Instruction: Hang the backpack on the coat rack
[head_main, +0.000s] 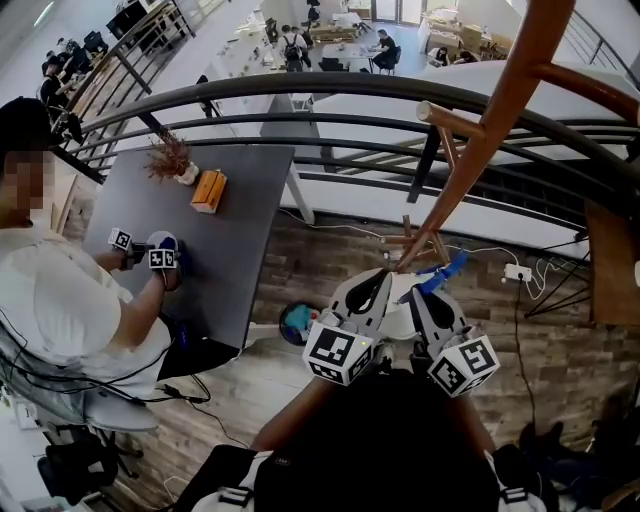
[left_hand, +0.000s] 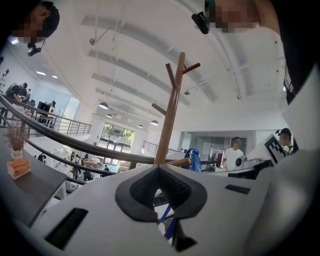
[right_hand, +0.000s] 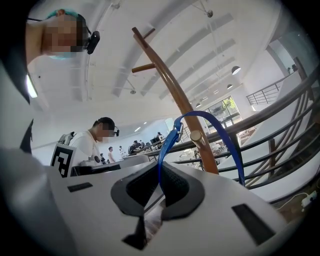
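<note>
The left gripper (left_hand: 159, 170) and right gripper (right_hand: 161, 172) are clamping jaws on the backpack's blue strap (right_hand: 168, 141), its loop rising at frame centre beside a lower peg of the coat rack (right_hand: 170, 82).

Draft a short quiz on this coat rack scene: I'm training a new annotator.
1. True or false: the right gripper stands open and empty.
2. What lies beside the dried plant on the grey table? A) orange box B) laptop C) mug
3. In the right gripper view, which part of the wooden coat rack shows framed by the arc of the blue strap?

Key
1. False: its jaws are shut on the blue strap.
2. A
3. The tip of a peg.
</note>
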